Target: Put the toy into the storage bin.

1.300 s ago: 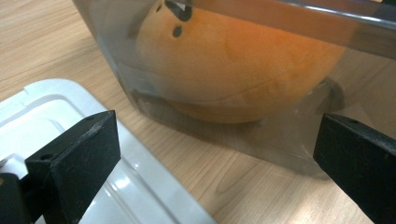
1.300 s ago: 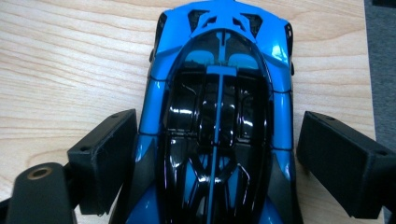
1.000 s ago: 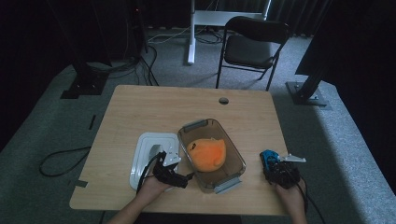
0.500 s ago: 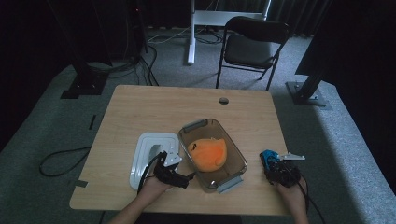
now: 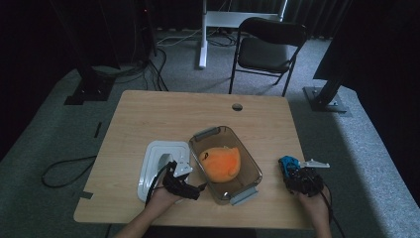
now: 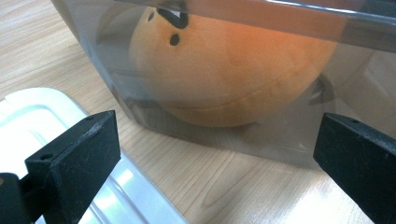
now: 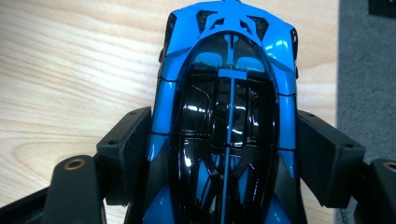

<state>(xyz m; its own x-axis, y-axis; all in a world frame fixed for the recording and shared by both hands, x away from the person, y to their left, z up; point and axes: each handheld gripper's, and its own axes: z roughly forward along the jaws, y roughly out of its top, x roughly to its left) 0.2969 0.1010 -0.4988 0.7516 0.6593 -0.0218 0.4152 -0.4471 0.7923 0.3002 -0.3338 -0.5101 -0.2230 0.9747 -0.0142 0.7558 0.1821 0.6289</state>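
Dark room, grey floor, wood table (image 5: pixel 148 119) in the middle. Clear box (image 5: pixel 247 168) on the table, used as the landmark from now on. Orange plush (image 5: pixel 221 163) down inside the box, safe there behind the walls. White lid (image 5: pixel 153 163) flat on the table just left of the box, off so the box stays open on top.

Left gripper (image 5: pixel 190 184) low at the box's near left corner, jaws wide apart, nothing between them. Aimed at the box wall, perhaps ready to hold the box steady.

Blue car (image 7: pixel 226 116) well to the right of the box, near the table edge. Right gripper (image 5: pixel 292 173) around the car, one jaw tight on each side, so held firm. Gripped at the middle of the body, likely so no tipping when lifted. Next, probably, up and over into the box beside the plush.
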